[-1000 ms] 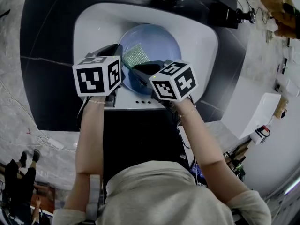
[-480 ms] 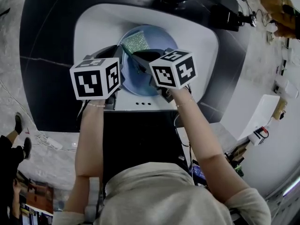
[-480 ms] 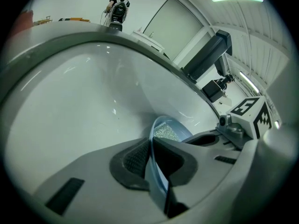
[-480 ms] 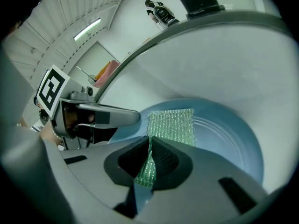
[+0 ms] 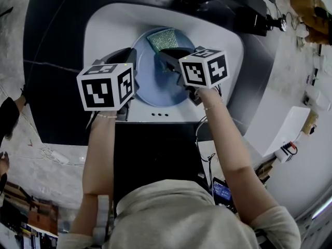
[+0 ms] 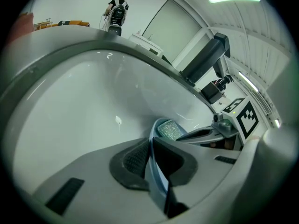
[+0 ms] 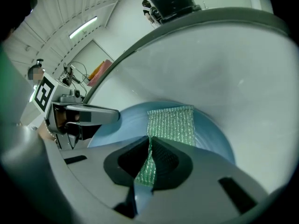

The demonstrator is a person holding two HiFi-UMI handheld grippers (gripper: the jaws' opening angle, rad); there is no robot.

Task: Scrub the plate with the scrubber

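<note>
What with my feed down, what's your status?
Left gripper shut on plate rim. Right gripper shut on scrubber, at plate's far edge. Nothing blocking.

A white sink [image 5: 104,30] with three small holes [image 5: 158,114] in its near rim sits in a dark surface [image 5: 46,61], a black fixture [image 5: 244,9] behind it, pale marbled floor [image 5: 13,97] around, and a small white corded box [image 5: 56,158] on that floor at the left
</note>
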